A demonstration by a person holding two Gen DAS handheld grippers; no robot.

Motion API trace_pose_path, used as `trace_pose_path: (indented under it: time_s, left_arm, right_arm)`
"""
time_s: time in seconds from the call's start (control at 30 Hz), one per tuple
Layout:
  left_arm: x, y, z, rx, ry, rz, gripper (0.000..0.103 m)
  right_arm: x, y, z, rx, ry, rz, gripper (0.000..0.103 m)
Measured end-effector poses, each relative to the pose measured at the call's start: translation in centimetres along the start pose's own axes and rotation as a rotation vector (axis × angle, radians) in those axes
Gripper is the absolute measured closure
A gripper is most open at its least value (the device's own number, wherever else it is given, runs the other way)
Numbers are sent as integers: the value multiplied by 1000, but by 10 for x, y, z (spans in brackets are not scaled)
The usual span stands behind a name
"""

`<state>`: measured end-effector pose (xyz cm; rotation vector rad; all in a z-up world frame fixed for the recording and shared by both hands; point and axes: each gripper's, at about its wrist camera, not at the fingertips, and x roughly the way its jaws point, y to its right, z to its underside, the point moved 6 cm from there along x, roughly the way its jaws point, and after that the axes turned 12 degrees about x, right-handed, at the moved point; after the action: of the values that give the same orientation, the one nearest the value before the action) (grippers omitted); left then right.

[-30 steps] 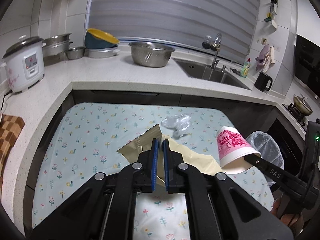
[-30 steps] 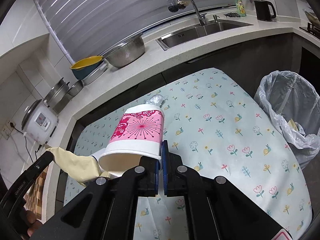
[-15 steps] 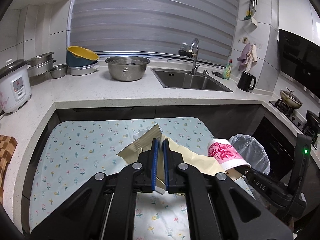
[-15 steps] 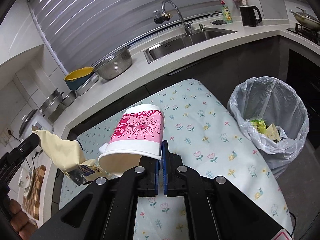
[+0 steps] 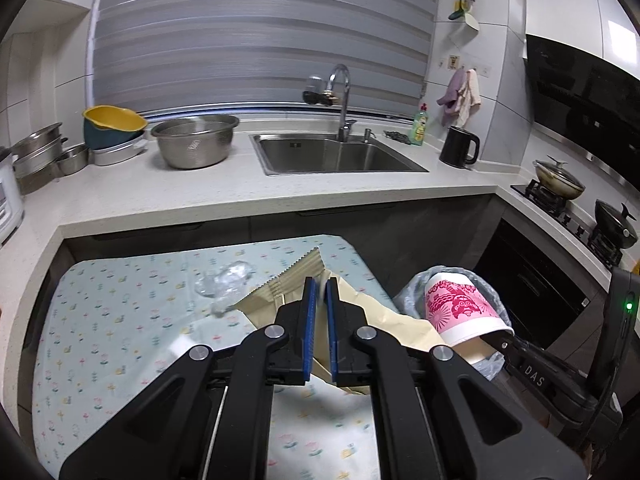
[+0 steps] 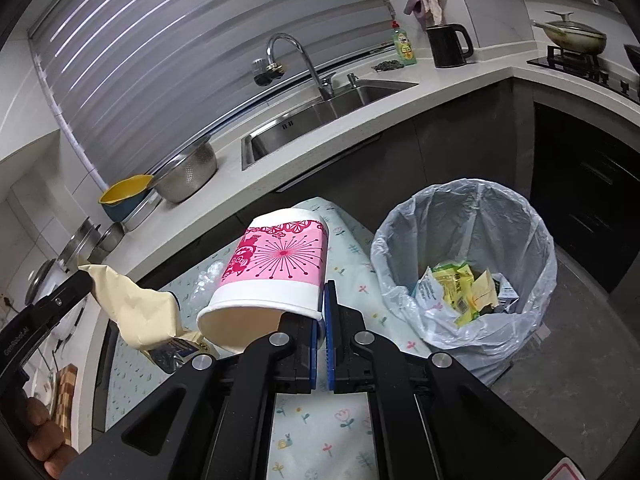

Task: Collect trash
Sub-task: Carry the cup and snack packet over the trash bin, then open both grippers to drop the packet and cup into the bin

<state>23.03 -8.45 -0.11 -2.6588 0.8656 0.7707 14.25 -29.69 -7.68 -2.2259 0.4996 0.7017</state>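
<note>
My left gripper [image 5: 320, 286] is shut on a beige snack wrapper [image 5: 384, 316], held above the flowered table [image 5: 120, 320]. The same wrapper [image 6: 136, 312] hangs from that gripper at the left of the right wrist view. My right gripper [image 6: 323, 292] is shut on the rim of a pink and white paper cup [image 6: 276, 268], tilted with its mouth toward me; the cup [image 5: 460, 308] also shows at the right in the left wrist view. A bin with a clear liner [image 6: 532, 232] stands right of the table, holding several wrappers. A crumpled clear plastic piece [image 5: 228, 280] lies on the table.
The counter [image 5: 240, 196] runs behind the table with a sink [image 5: 340, 156], a steel colander [image 5: 194, 140], stacked bowls [image 5: 114, 128] and a black kettle [image 5: 458, 146]. A stove with pans [image 5: 560, 184] stands at the right. Dark cabinets [image 6: 580, 184] sit behind the bin.
Both grippers have swung to the right with the wrapper and the cup still held. The bin has come closer and its contents now show in the right wrist view.
</note>
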Motion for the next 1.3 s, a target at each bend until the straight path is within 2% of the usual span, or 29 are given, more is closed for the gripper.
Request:
trace_pose_path:
  time_s: [0.33,0.57,0.8,1.03,1.1,1.27,1.3]
  left_arm:
    - [42,85,-24,82,-8,95,98]
    - [76,137,-32,129,-25,157,98]
    - [108,172,-39,146,-41,209,97]
    - [133,194,-39,178,-68,224,95]
    - [138,194,-38,177,-76,221,92]
    - [138,183,-36,147,-74,204,66]
    - [137,178,-36,143,-68,196,64]
  right_arm:
    - [-19,80,-43,92,67,80,100]
    - [-25,126,-58,147,92,137,100]
    - [-19,154,-66,170,97,172,100]
    - [-6,163,-68,172,85,185,100]
    - [-3,162,-69,170,81,186,100]
    - [5,154,-69,153,75,179,99]
    - [7,151,-70,146,73,178,99]
